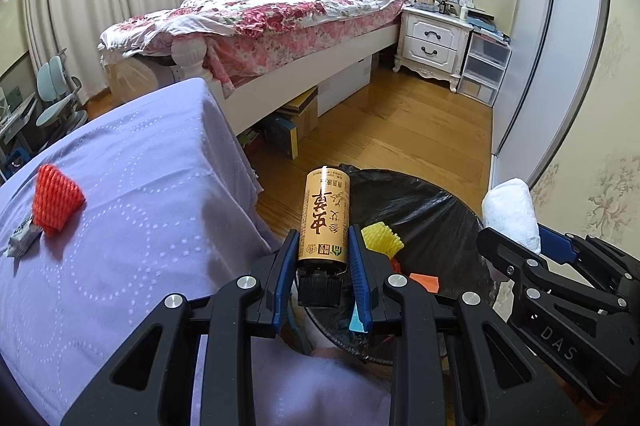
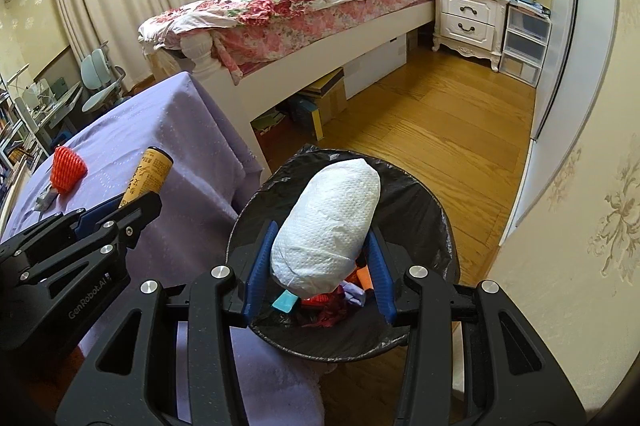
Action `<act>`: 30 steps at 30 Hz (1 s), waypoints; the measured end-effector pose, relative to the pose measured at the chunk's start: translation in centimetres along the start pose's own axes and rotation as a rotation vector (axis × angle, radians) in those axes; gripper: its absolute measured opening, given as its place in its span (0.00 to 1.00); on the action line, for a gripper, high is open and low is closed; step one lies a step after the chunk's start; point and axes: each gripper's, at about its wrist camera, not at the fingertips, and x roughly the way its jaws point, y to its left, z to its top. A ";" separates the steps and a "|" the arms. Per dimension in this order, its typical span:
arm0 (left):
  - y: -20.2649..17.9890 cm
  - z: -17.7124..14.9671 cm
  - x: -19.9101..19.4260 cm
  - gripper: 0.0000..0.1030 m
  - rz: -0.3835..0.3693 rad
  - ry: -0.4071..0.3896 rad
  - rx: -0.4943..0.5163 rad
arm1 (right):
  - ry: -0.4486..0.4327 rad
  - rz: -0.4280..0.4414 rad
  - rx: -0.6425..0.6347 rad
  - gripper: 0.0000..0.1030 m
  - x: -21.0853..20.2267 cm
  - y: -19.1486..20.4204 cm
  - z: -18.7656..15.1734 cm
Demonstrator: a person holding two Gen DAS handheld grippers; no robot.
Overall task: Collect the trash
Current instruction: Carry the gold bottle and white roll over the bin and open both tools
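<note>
Left gripper (image 1: 324, 258) at bottom centre of its view, jaws pinched on a tan bottle (image 1: 325, 216), black cap toward the camera, base pointing away. The bottle sits over the near left rim of the black-lined trash bin (image 1: 440, 202). Right gripper (image 2: 320, 262) at bottom centre of its view, clamped on a white wad of paper towel (image 2: 326, 230), directly above the bin opening. In the bin: yellow foam net (image 1: 382, 236) plus orange and red scraps. Left of frame: purple-covered table (image 1: 160, 166), with an orange foam net (image 1: 56, 202) and a small white wrapper (image 1: 22, 236) on it. Beyond: wood floor (image 1: 400, 130), bed (image 1: 280, 22) and nightstand (image 1: 434, 38) at top.
</note>
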 end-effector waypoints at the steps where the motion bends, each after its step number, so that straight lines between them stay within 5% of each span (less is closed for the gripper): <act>1: -0.3 0.1 0.2 0.27 0.002 0.001 0.004 | 0.001 -0.001 0.005 0.42 0.2 -0.2 0.1; 19: -2.2 1.3 2.8 0.27 0.013 0.025 0.033 | 0.003 -0.027 0.042 0.42 1.5 -1.9 1.2; 26: -2.3 1.4 2.2 0.63 0.028 -0.003 0.033 | -0.016 -0.038 0.062 0.53 1.6 -2.4 1.3; 30: -2.1 1.5 2.0 0.69 0.039 -0.016 0.030 | -0.026 -0.050 0.078 0.59 1.3 -2.8 1.3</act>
